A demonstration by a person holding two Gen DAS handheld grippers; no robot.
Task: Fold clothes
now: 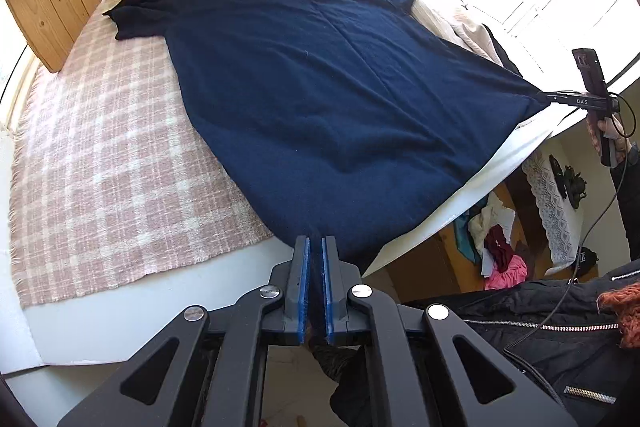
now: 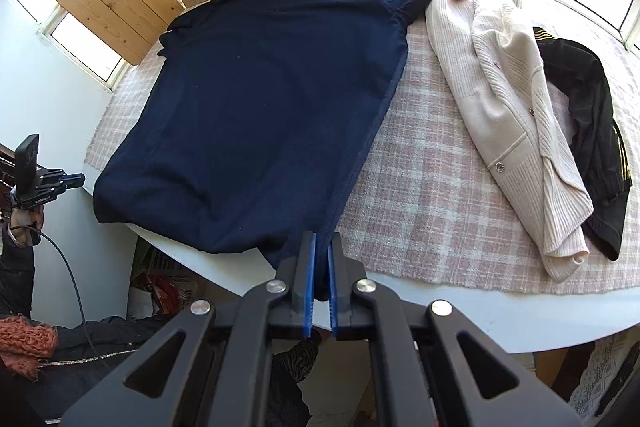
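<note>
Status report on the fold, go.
Left tongs and right tongs both shut on navy shirt hem corners. Cream cardigan and black jacket lie beside it.

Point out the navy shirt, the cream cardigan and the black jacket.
navy shirt (image 2: 260, 99), right wrist view, middle of its body.
cream cardigan (image 2: 508, 99), right wrist view, buttoned front.
black jacket (image 2: 588, 95), right wrist view, upper part.

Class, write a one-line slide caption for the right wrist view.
Right tool pinching the hem corner of a navy top on a checked blanket.
</note>
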